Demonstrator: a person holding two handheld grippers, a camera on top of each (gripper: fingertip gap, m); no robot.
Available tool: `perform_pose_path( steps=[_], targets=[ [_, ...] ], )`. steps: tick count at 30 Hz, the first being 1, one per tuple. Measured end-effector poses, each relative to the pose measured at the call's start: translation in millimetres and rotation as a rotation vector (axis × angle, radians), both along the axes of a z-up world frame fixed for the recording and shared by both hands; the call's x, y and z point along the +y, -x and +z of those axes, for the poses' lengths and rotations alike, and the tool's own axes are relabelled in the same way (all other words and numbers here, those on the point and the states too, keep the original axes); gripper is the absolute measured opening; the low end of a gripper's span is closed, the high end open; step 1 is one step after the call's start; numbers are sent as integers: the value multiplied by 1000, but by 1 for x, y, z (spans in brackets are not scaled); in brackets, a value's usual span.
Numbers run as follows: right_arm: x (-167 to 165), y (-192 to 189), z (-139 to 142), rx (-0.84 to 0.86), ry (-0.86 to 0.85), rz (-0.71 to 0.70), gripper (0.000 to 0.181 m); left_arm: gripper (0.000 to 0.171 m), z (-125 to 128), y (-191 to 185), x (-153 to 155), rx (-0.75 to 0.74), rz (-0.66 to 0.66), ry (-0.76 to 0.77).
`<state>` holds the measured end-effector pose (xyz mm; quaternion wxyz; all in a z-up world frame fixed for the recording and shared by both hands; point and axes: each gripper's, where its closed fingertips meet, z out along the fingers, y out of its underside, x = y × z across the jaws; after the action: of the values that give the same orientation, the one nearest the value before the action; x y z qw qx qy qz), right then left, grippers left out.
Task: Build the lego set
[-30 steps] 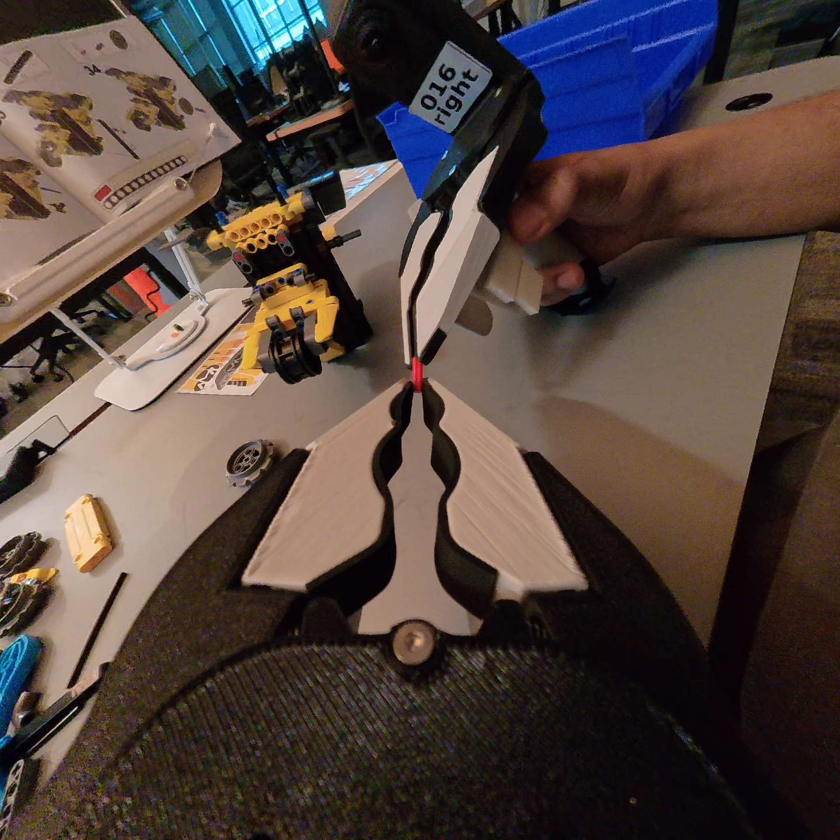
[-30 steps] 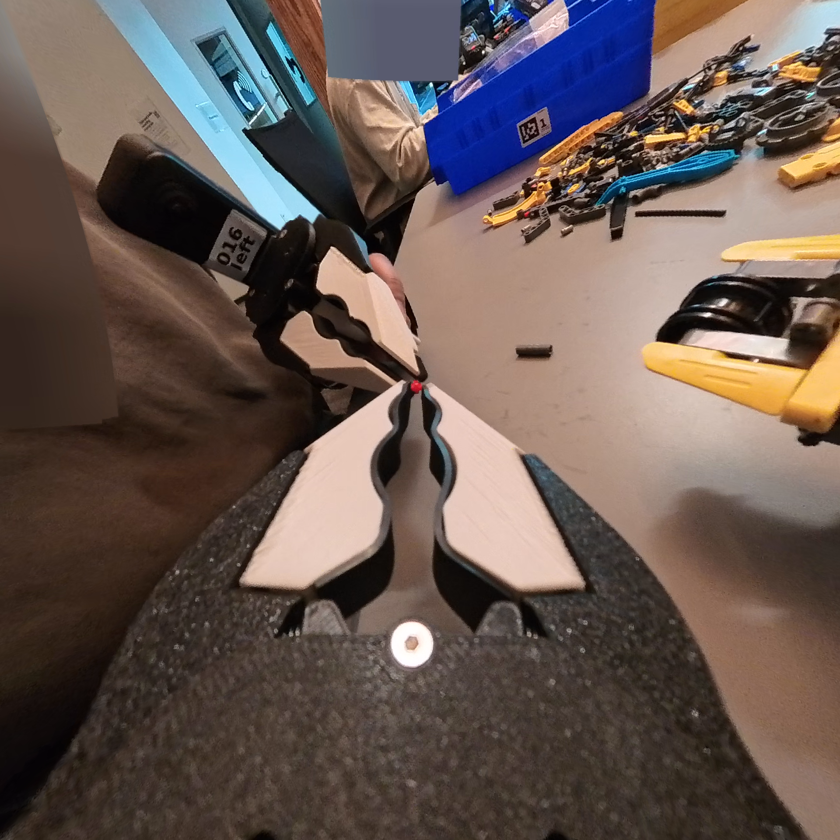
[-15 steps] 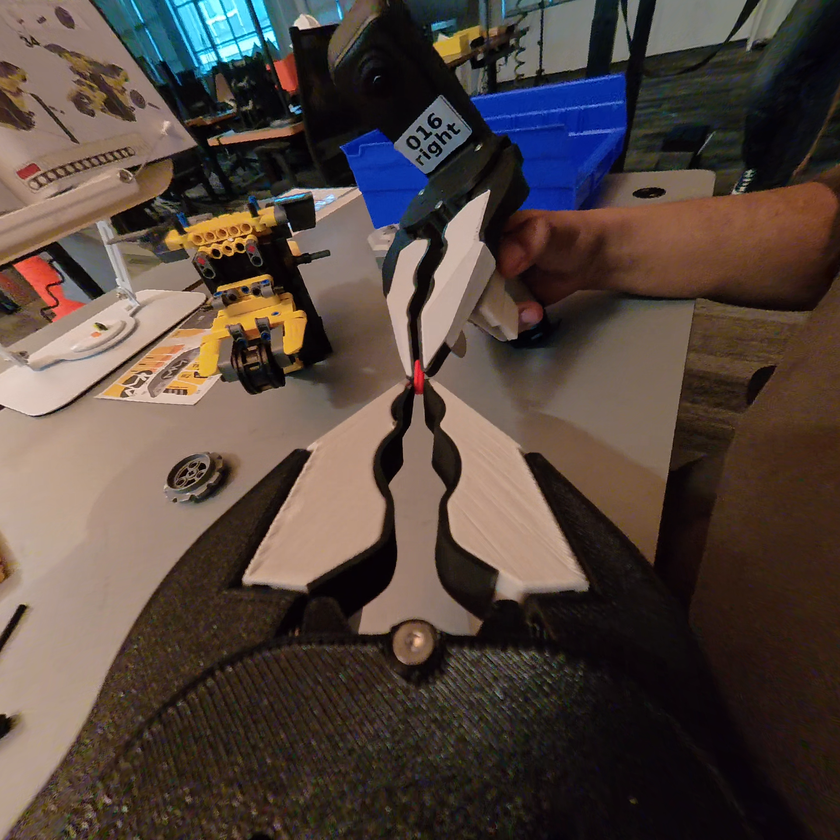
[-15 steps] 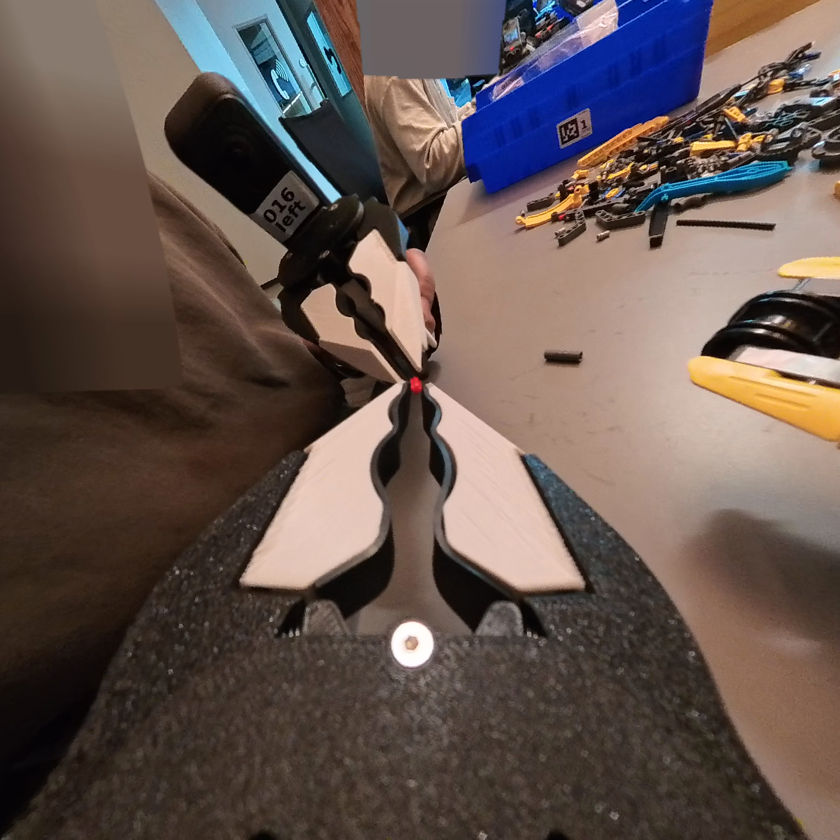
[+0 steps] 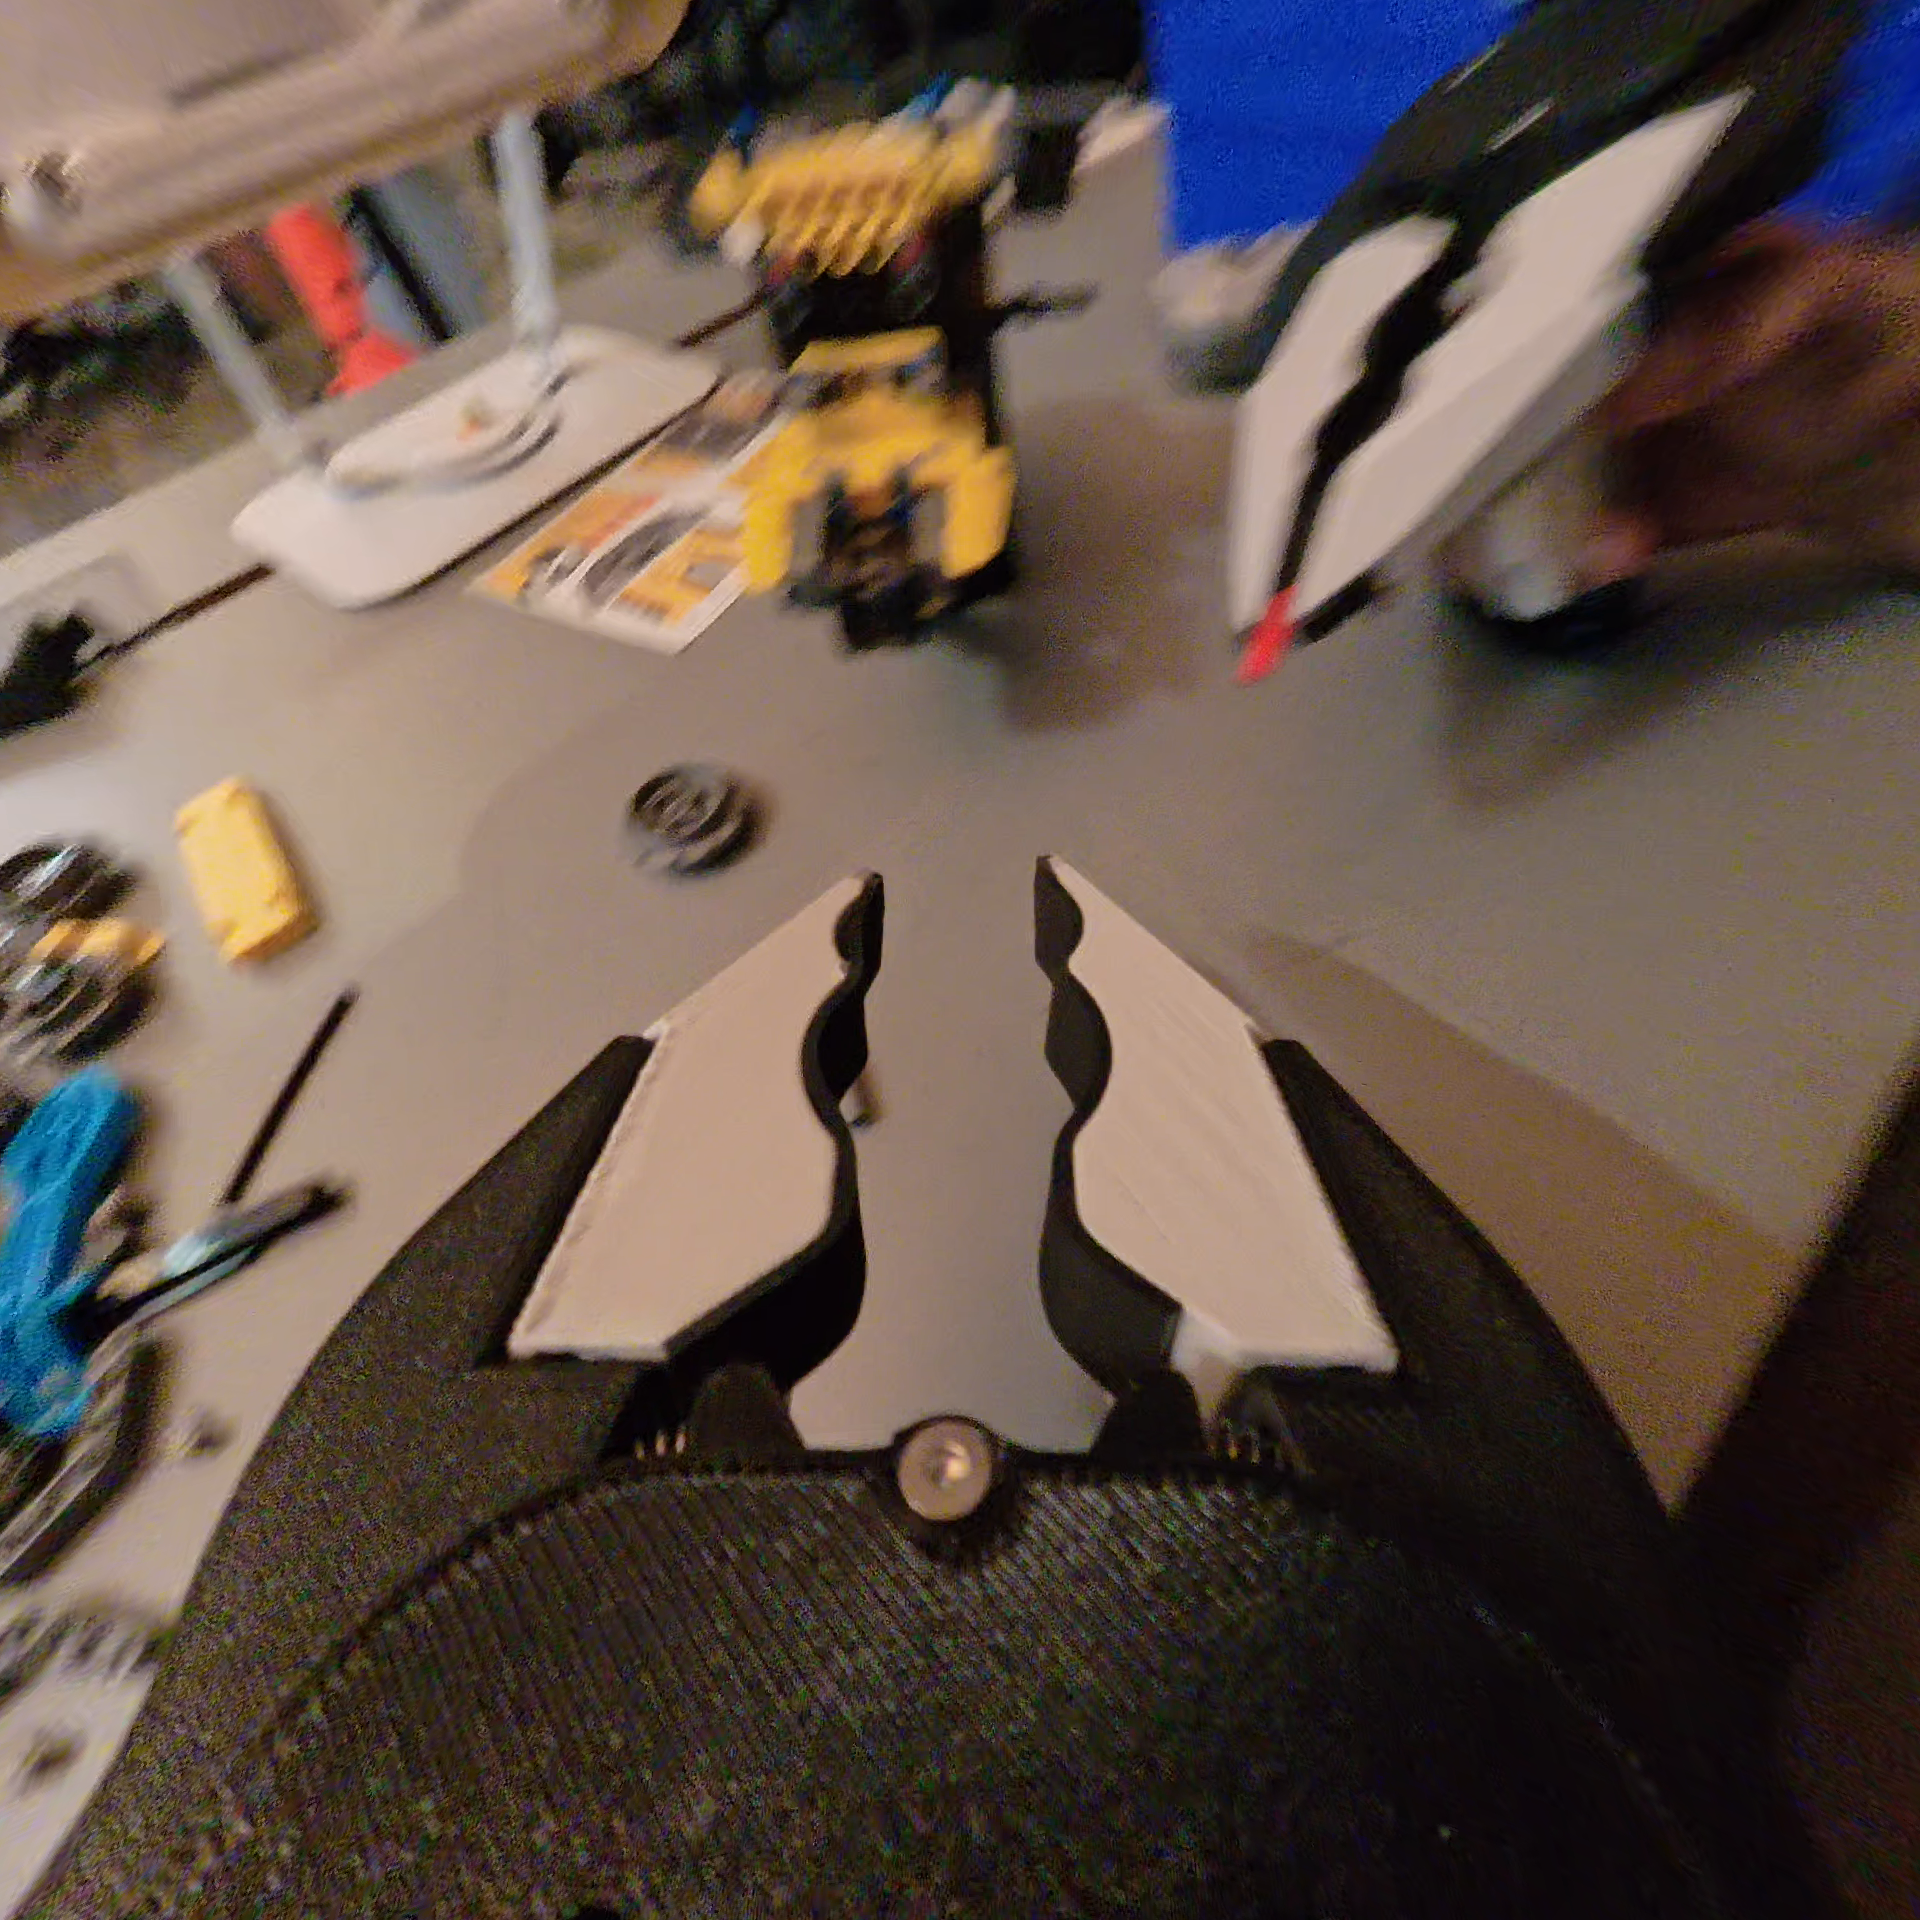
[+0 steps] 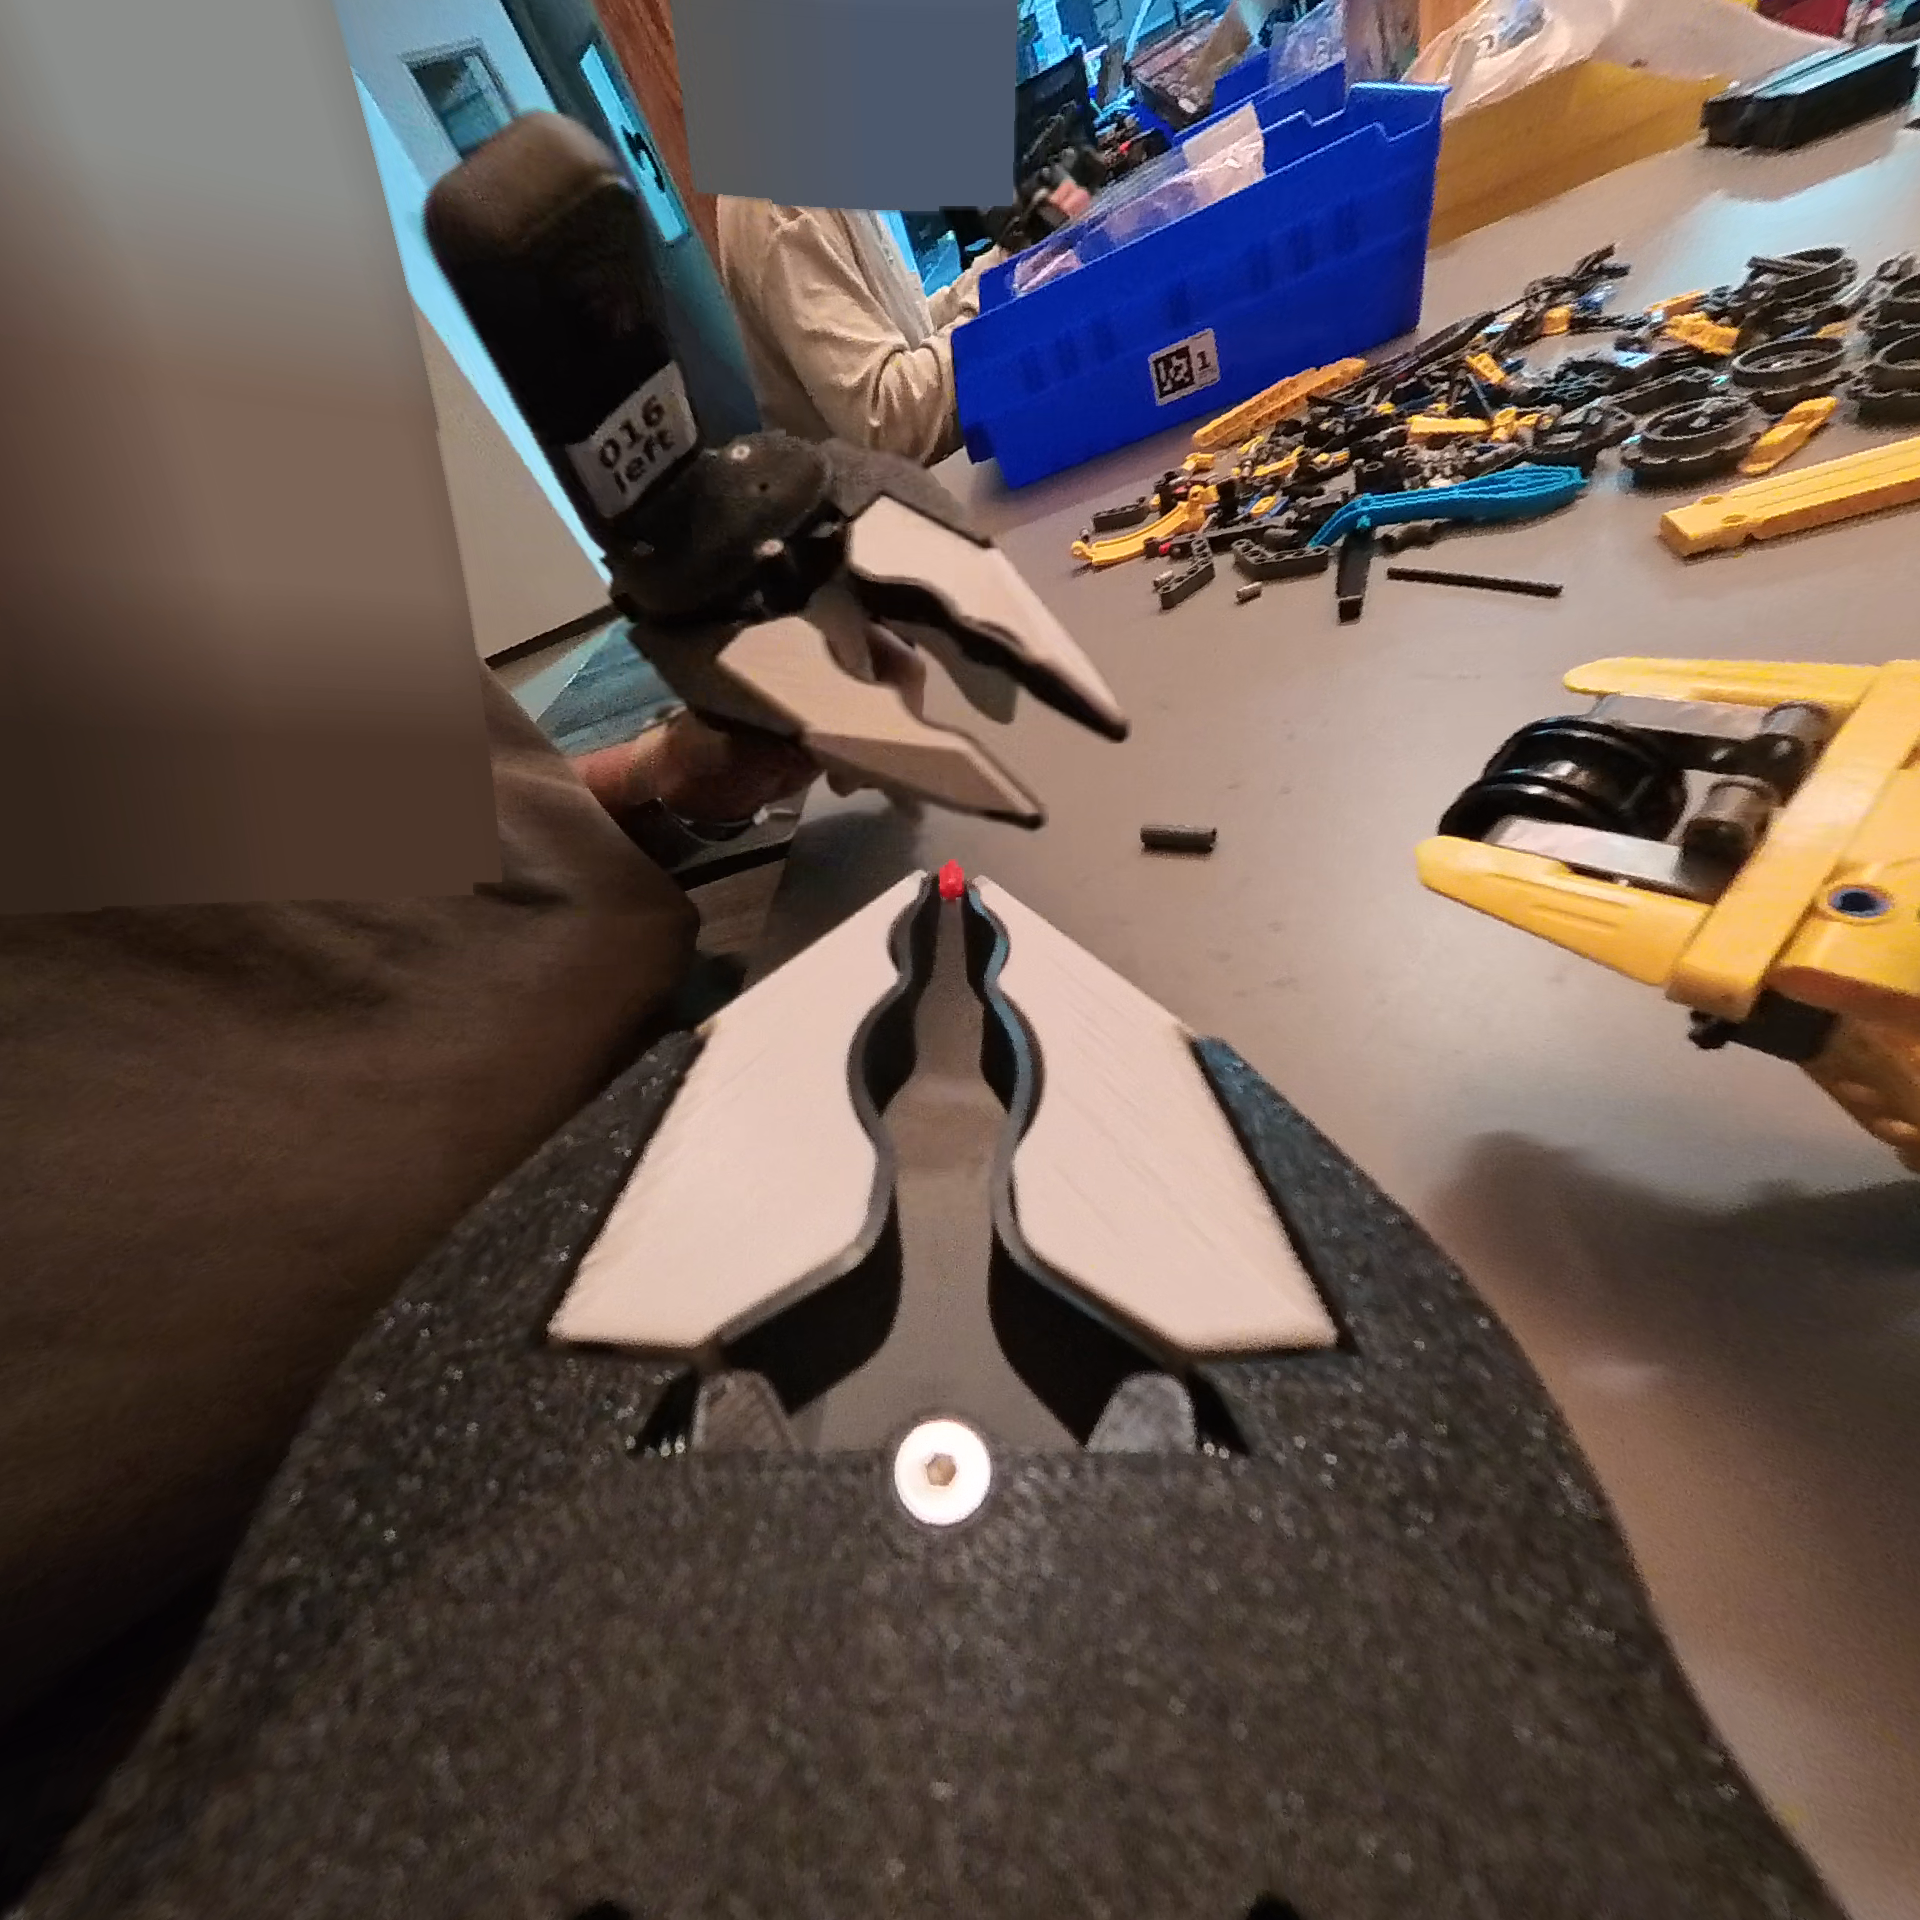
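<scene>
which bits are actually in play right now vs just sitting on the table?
In play:
right gripper, shut on the red pin
left gripper, open, empty

Lying about:
yellow-black model
small gear wheel
short black pin
loose parts pile
blue bin

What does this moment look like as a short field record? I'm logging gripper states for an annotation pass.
left gripper: open, empty, above the grey table
right gripper: shut on a small red pin at its fingertips
gap between grippers: apart, not touching
nearest to left gripper: black toothed wheel on the table
yellow and black brick model: upright on the table, beyond the wheel
loose brick parts: scattered before the blue bin
image quality: left wrist view blurred
</scene>
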<state>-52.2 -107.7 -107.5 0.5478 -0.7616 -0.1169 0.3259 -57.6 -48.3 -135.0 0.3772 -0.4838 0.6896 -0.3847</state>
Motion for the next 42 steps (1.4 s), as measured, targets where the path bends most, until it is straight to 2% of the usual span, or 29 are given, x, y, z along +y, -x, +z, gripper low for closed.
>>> perform_pose_path(
  steps=[3,6,10,12,13,14,16,18,20,22,28,42],
  targets=[
    [1,0,-1,-19,1,-10,3,31,-30,1,33,152,134,-68],
    [2,0,-5,-45,8,-20,4,30,-52,3,42,272,168,-53],
    [3,-1,-4,-49,4,-29,4,22,-58,2,42,318,168,-36],
    [3,-3,-4,-49,3,-36,4,13,-59,2,38,334,145,5],
    [3,-4,-4,-49,3,-41,4,3,-59,2,36,338,133,23],
    [3,-4,-4,-47,3,-45,4,2,-58,3,33,337,119,36],
    [4,-6,-3,-47,-2,-54,4,2,-46,3,12,281,-10,96],
    [4,-7,-1,-48,-15,-63,4,2,-13,3,-13,115,-144,201],
    [4,-6,3,-40,-36,-65,4,2,23,13,-42,-43,-341,317],
    [4,-3,9,-24,-68,-54,4,2,41,18,-49,-139,-397,368],
    [0,13,19,-41,-130,-7,3,1,44,18,-49,-166,-437,488],
    [-3,13,16,-44,-96,5,4,1,36,14,-63,-115,-480,415]
  ],
)
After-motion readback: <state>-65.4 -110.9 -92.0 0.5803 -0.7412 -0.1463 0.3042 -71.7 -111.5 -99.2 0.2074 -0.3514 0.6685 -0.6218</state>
